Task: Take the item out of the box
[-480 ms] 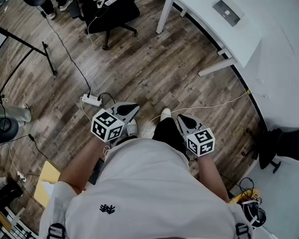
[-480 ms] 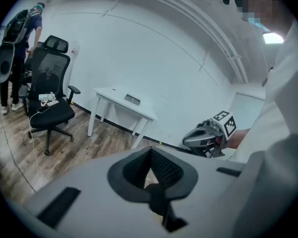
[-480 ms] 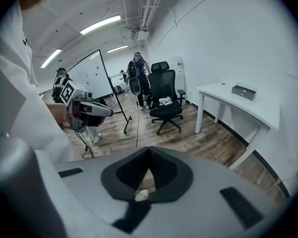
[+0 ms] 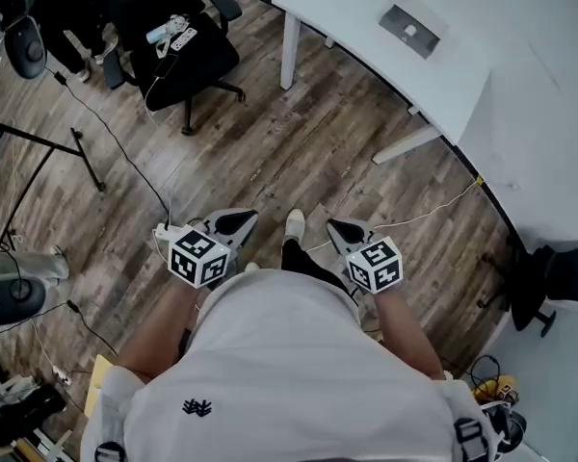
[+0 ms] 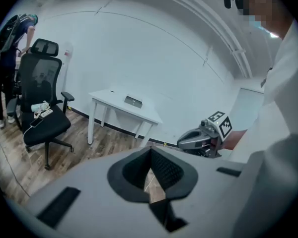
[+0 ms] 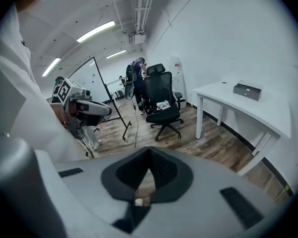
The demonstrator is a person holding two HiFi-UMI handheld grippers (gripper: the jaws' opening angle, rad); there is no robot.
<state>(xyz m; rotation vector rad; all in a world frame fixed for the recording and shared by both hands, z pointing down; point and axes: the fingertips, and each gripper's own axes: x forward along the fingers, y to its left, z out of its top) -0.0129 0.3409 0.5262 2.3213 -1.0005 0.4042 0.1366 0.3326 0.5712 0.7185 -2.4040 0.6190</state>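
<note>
A small grey box [image 4: 409,25] lies on the white table [image 4: 482,75], well ahead of me across the wood floor. It also shows in the left gripper view, box [image 5: 133,101], and in the right gripper view, box [image 6: 247,90]. I hold both grippers close in front of my body, pointing down at the floor. My left gripper [image 4: 233,221] is shut with nothing in it, its pads meeting at left gripper [image 5: 150,150]. My right gripper [image 4: 345,229] is likewise shut and empty, seen at right gripper [image 6: 149,150]. What the box holds is not visible from here.
A black office chair [image 4: 173,56] with small devices on its seat stands left of the table. A stand's black legs [image 4: 77,152] and cables cross the floor at left, with a power strip [image 4: 164,231] by my left gripper. Another person [image 5: 10,58] stands behind the chair.
The table and chair sit lower and nearer in the head view, so I have moved toward them. Both grippers stay shut in front of my body.
</note>
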